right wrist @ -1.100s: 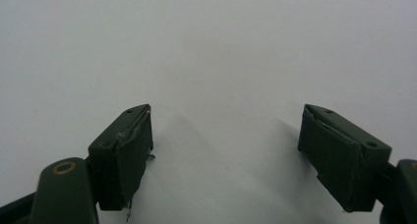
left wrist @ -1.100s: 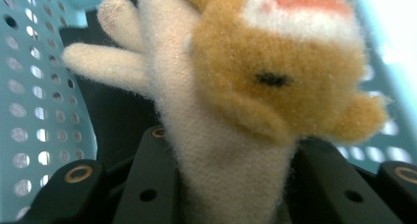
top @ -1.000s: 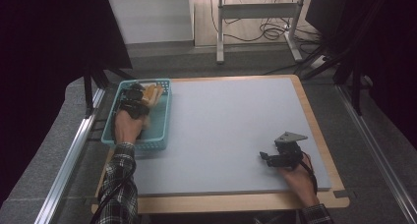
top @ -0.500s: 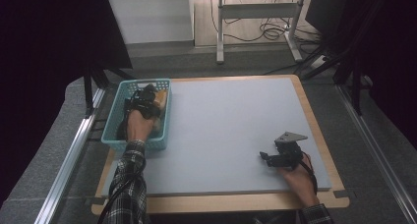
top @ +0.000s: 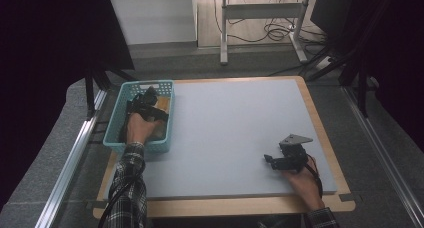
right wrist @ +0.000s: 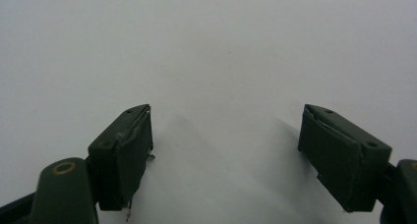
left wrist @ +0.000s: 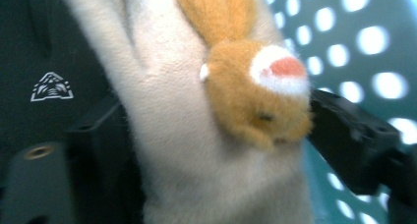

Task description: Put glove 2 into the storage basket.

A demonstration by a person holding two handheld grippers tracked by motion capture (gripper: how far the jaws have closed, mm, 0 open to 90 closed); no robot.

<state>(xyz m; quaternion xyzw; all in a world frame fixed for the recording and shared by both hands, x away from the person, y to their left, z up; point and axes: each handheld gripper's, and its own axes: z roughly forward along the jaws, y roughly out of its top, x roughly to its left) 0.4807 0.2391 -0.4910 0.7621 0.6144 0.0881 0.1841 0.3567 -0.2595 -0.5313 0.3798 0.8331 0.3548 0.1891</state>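
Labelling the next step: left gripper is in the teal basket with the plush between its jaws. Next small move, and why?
Probably lift straight up. The left gripper has its jaws on either side of the plush toy, low inside the basket, whose walls block a sideways pull. The right gripper rests open over the mat.

A plush toy (left wrist: 216,116) sits right between the left tool's (left wrist: 211,135) two black jaws, pressed on both flanks, one jaw against its cream side and the other against the tan head. It's soft and furry: a pale cream body with an orange-tan head, a white patch carrying a pink-red spot, a small dark eye and a tiny white nub at the side. Its long tan part runs up and away toward the top of the left gripper view. Behind it stands the perforated teal wall of the basket (top: 114,119). From the high view, that basket lies at the counter's (top: 240,123) left edge, the toy inside it.
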